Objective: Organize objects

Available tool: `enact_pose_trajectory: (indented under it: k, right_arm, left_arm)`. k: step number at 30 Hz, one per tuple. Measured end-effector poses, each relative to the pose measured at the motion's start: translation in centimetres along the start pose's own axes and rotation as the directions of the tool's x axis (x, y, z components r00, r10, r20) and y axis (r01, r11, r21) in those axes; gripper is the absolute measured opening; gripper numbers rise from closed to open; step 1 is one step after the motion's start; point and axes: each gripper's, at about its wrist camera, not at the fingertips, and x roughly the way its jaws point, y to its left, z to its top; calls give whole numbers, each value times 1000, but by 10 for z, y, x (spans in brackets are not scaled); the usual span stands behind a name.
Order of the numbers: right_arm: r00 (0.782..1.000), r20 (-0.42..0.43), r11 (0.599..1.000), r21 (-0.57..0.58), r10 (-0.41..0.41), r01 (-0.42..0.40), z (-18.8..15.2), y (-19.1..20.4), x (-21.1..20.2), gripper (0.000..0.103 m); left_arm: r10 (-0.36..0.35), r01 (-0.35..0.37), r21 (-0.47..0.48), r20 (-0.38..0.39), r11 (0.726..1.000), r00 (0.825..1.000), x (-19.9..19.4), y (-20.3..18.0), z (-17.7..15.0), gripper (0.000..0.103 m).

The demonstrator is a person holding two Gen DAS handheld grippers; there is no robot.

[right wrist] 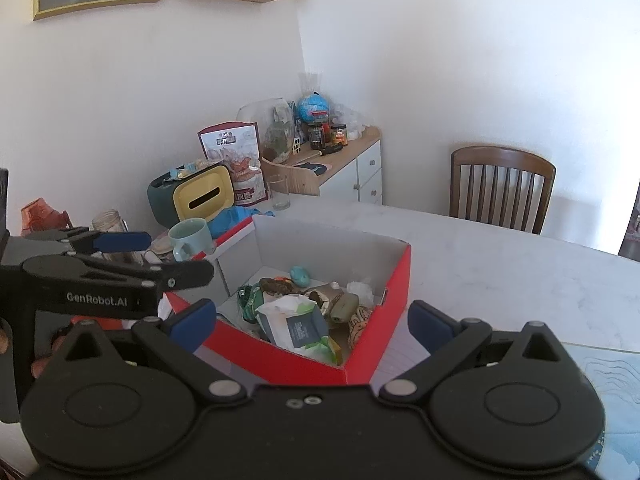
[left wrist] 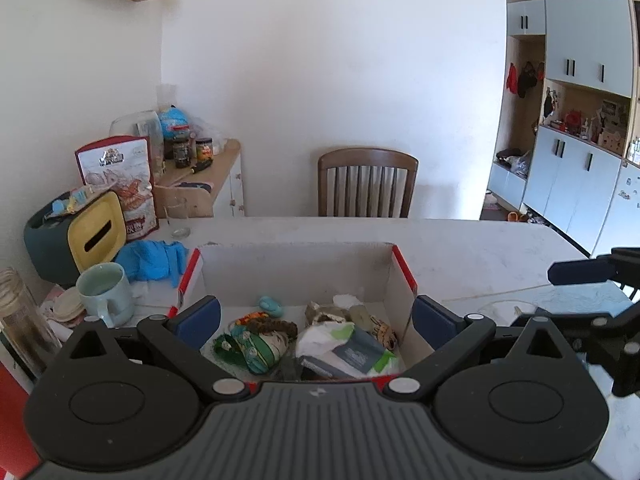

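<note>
A: How are the two grippers posed?

B: Both tilt downward toward the red cardboard box (right wrist: 376,312) on the white marble counter (right wrist: 500,264). The left gripper (left wrist: 316,316) has its blue-padded fingers (left wrist: 198,318) spread wide, nothing between them.

A: And the right?

B: The right gripper (right wrist: 312,322) is spread too, gripping nothing, near the box's corner. Small clutter lies inside the box.

- I see a pale green ceramic mug (left wrist: 105,295) beside a crumpled blue cloth (left wrist: 154,259).
- A brown wooden chair (left wrist: 367,185) stands behind the white table (left wrist: 460,248).
</note>
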Motion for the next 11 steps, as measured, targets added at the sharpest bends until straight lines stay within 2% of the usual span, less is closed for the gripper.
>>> enact_pose_trajectory:
  k: [11]
  right_arm:
    - [1000, 4, 1000, 2, -11, 11, -4, -4, -7, 102]
  left_arm:
    - [3, -2, 8, -3, 1000, 1000, -7, -11, -7, 103]
